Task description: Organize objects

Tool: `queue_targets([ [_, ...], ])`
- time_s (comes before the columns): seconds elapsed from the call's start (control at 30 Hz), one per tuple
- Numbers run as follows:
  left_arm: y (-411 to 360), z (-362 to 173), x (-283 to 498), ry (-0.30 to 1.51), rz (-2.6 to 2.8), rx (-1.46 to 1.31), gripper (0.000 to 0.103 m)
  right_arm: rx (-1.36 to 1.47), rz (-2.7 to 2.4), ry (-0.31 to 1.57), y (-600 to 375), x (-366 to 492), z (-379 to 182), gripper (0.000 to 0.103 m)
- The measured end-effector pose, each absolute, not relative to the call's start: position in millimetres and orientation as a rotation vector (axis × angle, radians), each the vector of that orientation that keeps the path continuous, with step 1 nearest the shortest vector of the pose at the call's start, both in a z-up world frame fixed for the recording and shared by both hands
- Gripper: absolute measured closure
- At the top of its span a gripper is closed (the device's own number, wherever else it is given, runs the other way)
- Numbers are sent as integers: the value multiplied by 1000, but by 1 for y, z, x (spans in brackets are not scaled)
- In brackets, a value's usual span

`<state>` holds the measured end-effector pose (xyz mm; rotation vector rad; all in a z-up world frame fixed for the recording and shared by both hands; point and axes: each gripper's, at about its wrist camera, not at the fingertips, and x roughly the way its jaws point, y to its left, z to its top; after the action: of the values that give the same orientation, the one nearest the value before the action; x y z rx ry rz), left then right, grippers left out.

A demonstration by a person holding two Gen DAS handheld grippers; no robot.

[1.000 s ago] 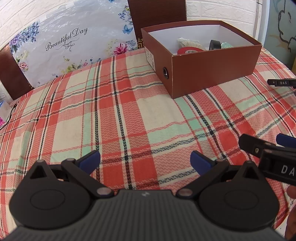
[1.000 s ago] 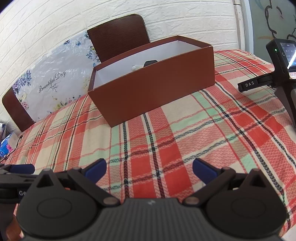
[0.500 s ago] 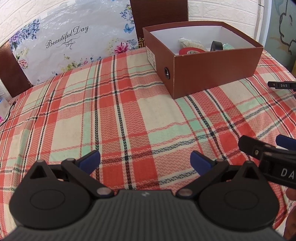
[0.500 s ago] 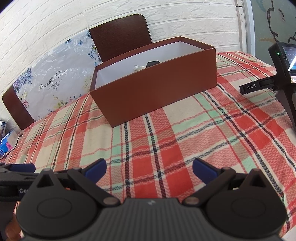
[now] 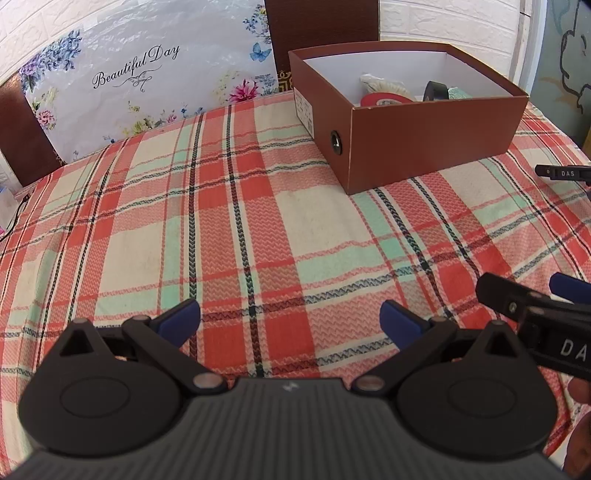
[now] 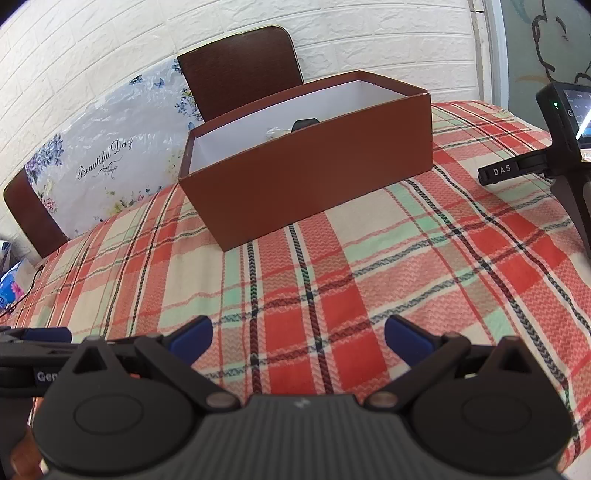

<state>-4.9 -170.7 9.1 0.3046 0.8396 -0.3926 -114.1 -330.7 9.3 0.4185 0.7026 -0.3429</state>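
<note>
Left gripper (image 5: 290,319) hovering wide apart over a plaid tablecloth (image 5: 229,229), brown box (image 5: 424,147) sitting ahead to the right.

The 2 blue fingertips (image 5: 181,319) are standing far apart with nothing between them, only red, cream and mint checks showing below. The open box is resting on the cloth toward the far right, a round black eyelet (image 5: 336,141) showing on its short end; inside it a red round item (image 5: 384,99), a black roll (image 5: 436,90), something white (image 5: 380,83) and something pale green (image 5: 458,92) are lying close together. The right gripper (image 5: 532,306) is reaching in at the right edge, 1 blue fingertip visible. A floral sheet reading "Beautiful Day" (image 5: 136,66) is leaning behind the table, beside a dark chair back (image 5: 321,26).
</note>
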Motion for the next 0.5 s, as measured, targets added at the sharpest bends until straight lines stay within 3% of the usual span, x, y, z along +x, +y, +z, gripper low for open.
queue_targets([
  [0.5, -169, 9, -6, 844, -394, 294, 0, 418, -350, 702, -324, -116, 9, 0],
])
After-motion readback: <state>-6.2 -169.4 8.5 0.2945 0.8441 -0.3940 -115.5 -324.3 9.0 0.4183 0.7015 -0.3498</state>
